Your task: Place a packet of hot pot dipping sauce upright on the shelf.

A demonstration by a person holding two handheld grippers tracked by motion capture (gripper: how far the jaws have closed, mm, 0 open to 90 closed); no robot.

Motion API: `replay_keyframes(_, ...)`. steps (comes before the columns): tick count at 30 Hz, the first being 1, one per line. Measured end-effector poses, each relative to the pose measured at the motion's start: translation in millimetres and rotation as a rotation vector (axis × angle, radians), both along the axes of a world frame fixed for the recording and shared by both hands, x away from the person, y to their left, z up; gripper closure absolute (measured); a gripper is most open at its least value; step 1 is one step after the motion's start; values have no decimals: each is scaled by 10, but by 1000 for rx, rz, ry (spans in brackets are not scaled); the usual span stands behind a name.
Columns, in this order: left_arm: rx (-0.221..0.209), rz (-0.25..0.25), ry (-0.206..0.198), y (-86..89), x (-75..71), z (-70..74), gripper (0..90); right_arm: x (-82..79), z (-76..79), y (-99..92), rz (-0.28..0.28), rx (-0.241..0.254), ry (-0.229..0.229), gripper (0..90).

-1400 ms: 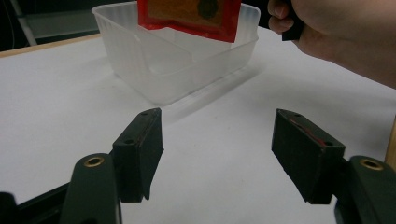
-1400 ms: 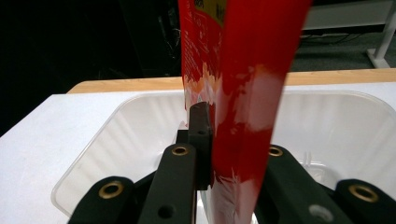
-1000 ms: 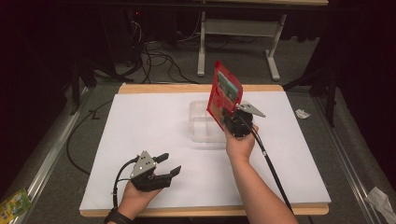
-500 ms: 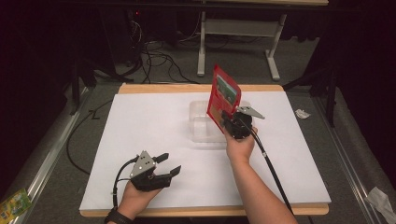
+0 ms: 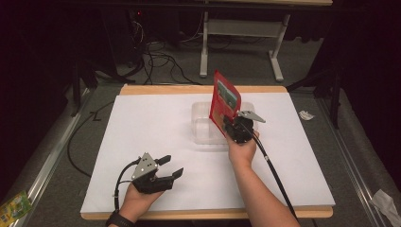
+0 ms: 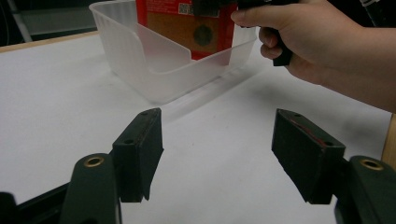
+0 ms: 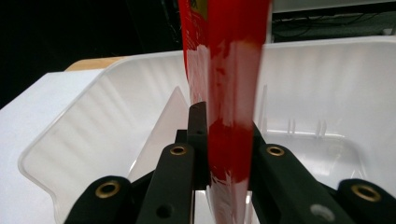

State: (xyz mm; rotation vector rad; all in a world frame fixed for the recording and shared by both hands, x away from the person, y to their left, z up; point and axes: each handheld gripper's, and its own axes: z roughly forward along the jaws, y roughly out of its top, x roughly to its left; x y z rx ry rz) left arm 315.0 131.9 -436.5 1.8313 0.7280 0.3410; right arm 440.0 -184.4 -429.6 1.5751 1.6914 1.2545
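White desk [image 5: 142, 127]: right claw [image 5: 230, 124] clamps red packet [image 5: 224, 100] upright over clear plastic tub [image 5: 201, 124]; left claw [image 5: 169, 167] rests wide open, holding nothing.

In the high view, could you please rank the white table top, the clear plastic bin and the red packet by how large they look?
1. White table top, by far the largest.
2. Clear plastic bin, partly hidden by the packet.
3. Red packet; it is raised nearer the camera, so its rank against the bin is unsure.
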Motion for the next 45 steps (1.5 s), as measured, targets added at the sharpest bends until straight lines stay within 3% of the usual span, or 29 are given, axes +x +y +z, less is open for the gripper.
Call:
replay_keyframes(16,3,-3,4,1,-2,-4,341,1,-39,-36,47,-10,25,745)
replay_keyframes(25,2,-2,4,-16,3,-11,341,22,-3,-73,91,8,33,536)
replay_keyframes(26,3,-3,4,-17,3,-11,341,36,0,-77,119,15,41,444)
replay_keyframes(27,4,-4,5,-17,3,-12,341,36,0,-77,119,15,41,444)
replay_keyframes(28,5,-4,5,-16,3,-15,340,30,21,-75,137,0,36,352)
replay_keyframes(31,4,-9,21,8,19,-56,340,-3,75,-63,154,-36,28,240)
replay_keyframes(39,-31,9,28,102,28,-35,337,-93,238,-103,204,-43,1,158)
replay_keyframes(45,-15,-4,30,52,41,-52,336,-236,299,-169,227,-58,7,154)
